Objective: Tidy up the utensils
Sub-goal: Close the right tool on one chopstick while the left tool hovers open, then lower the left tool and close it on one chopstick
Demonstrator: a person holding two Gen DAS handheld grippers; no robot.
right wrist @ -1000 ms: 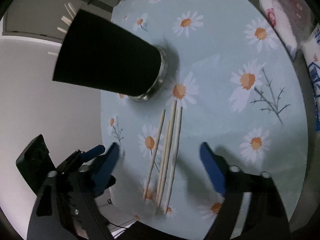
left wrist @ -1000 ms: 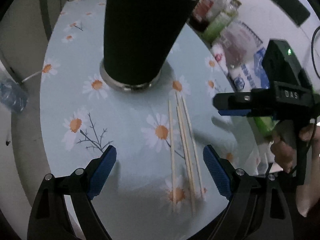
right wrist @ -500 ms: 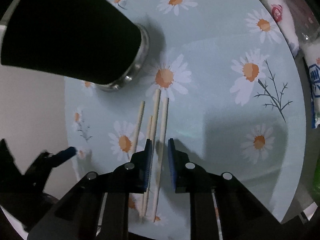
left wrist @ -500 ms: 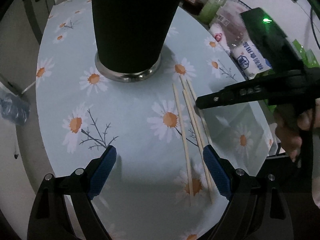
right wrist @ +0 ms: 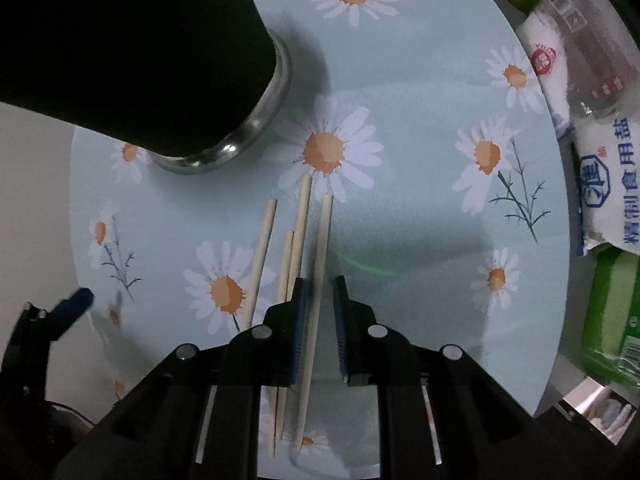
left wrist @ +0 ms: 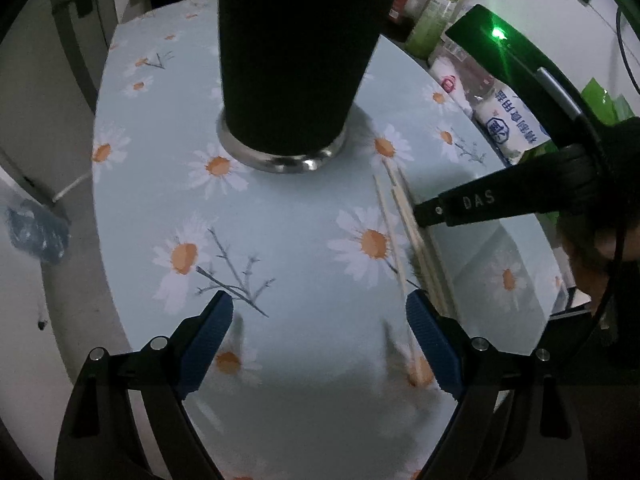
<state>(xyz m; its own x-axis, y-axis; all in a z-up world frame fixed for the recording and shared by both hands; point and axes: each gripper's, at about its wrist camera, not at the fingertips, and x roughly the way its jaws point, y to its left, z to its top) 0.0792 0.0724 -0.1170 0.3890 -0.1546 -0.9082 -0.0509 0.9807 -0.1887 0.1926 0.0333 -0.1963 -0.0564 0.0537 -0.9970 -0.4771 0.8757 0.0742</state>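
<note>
Chopsticks: four pale, thin wooden sticks are seen lying almost parallel on the tabletop, near the base of the holder; blunt ends are turned toward it.
Holder: a tall black cup with a shiny metal base ring is stood upright on the daisy-print cloth.
Right claw: narrowed around the rightmost stick, a slim gap left at each pad; contact cannot be told.
Left claw: spread wide, nothing held, lowered over the cloth.
Edge: salt bags are stacked beside the tabletop.
</note>
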